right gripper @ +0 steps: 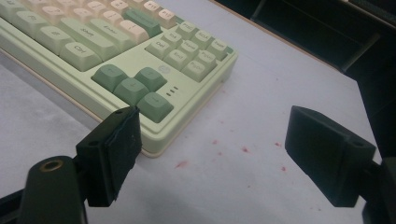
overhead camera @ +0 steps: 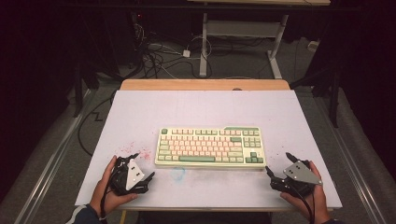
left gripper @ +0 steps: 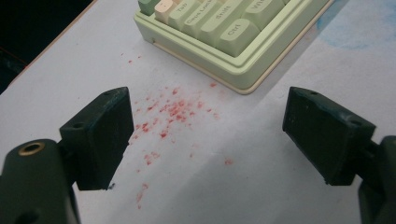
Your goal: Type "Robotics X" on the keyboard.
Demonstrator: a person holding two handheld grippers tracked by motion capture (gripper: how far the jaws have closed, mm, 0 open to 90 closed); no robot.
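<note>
The pale green plastic keyboard with cream and green keycaps [overhead camera: 210,147] lies flat near the middle of the white tabletop [overhead camera: 201,109], its long axis running left to right across the person's front. It sits just beyond and between the two tools, so each tool faces one short end. The left tool [overhead camera: 142,169] rests near the front left corner; in the left gripper view that corner, with the Ctrl and Shift keys [left gripper: 233,31], lies ahead of the widely parted jaws, with bare tabletop and a scatter of red specks [left gripper: 173,112] between. The right tool [overhead camera: 279,170] sits near the front right corner, and in the right gripper view its jaws also stand wide apart and grip nothing, one jaw overlapping the dark green arrow keys [right gripper: 133,84] in the picture. Both tools look about equally near, apart from the keyboard.

Whether that jaw touches the keyboard's edge cannot be told. Each gripper view cuts off most of the keyboard, and many keycap legends are too blurred to read.
</note>
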